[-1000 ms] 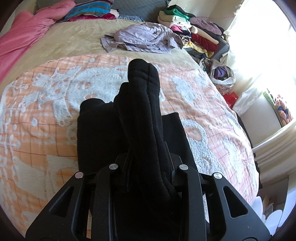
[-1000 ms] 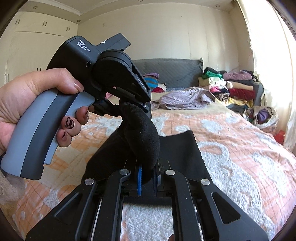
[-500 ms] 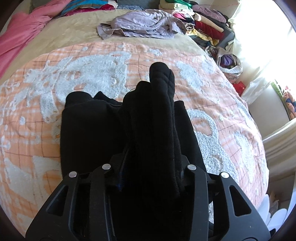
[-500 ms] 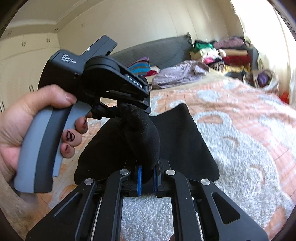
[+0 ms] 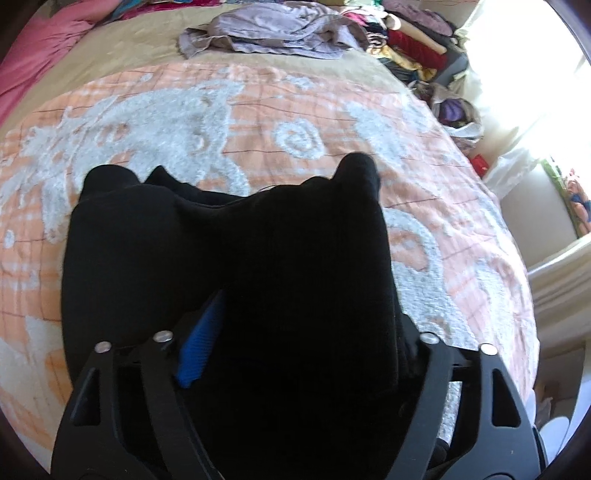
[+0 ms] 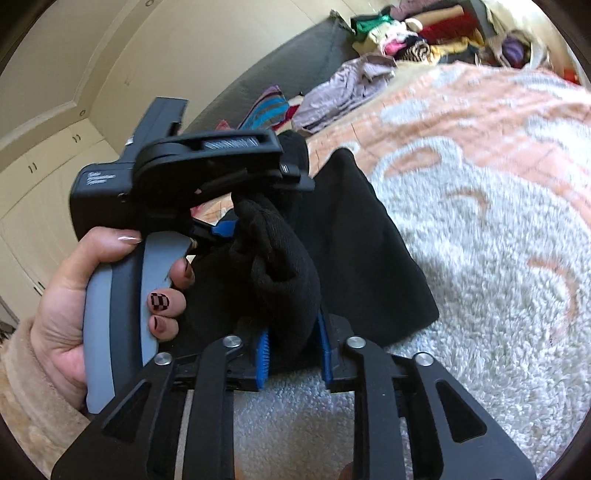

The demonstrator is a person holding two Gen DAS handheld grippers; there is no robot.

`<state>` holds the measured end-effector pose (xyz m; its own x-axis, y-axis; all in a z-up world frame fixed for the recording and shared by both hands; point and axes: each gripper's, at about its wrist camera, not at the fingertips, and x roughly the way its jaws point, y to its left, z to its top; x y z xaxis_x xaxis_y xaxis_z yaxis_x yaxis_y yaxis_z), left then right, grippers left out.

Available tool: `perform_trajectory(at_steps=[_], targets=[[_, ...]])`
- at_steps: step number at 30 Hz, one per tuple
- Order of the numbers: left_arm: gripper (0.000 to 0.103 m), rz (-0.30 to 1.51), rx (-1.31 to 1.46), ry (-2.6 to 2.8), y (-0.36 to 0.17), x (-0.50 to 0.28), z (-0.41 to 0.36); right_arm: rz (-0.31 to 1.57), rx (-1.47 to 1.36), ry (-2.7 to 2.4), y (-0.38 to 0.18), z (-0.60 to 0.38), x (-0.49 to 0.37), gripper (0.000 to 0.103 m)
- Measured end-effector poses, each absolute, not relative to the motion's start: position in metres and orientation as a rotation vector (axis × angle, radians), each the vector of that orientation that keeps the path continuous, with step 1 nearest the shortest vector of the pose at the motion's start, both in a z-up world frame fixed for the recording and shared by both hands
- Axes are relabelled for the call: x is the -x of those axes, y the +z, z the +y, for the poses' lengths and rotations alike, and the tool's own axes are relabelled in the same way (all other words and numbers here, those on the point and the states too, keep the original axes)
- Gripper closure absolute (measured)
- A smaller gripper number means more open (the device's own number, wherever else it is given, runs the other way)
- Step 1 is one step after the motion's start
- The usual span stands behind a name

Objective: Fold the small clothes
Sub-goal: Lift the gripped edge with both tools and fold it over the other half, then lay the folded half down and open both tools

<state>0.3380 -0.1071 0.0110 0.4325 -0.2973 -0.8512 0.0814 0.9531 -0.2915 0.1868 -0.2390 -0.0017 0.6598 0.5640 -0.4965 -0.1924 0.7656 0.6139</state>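
Now: mid-fold, judging by the pics; both grippers are lifting one edge of the black garment (image 5: 155, 251) over its lower half.
Garment: lying on the bedspread (image 5: 258, 122), near edge raised and bunched, rest flat.
Left gripper (image 5: 295, 332): jaws look spread wide, cloth draping thick between them; blue pad (image 5: 199, 343) showing on one side only, so grip is unclear, can't tell if it's pinching.
Right gripper (image 6: 291, 339): pressing a thick wad of the cloth between its blue pads.
Pose: person's hand (image 6: 70, 302) is wrapping the left gripper's grey handle, tool tilted across the right cam's view, close above the cloth.
Next: prob. carrying the edge fwd, laying it flat on the far edge, then letting go w/ both; needs even pull so no bunching.
Bg: purple clothes (image 5: 273, 33) lying at the far end.
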Motion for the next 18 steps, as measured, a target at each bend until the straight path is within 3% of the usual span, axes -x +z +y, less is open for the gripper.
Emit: perform_trajectory(at_steps=[5,12,18], targets=[[0.025,1.073,0.29,-0.31,0.021,-0.327,-0.096,0.767,-0.598,0.503,-0.006,-0.246,-0.189,0.075],[0.025,0.96,0.301,-0.235,0.045,-0.293,-0.053,0.814,-0.558,0.621,0.015,-0.254,-0.209,0.041],[0.025,0.929,0.218,-0.162,0.045,-0.261,-0.029,0.893,-0.51,0.68,0.025,-0.25,-0.248,0.037]])
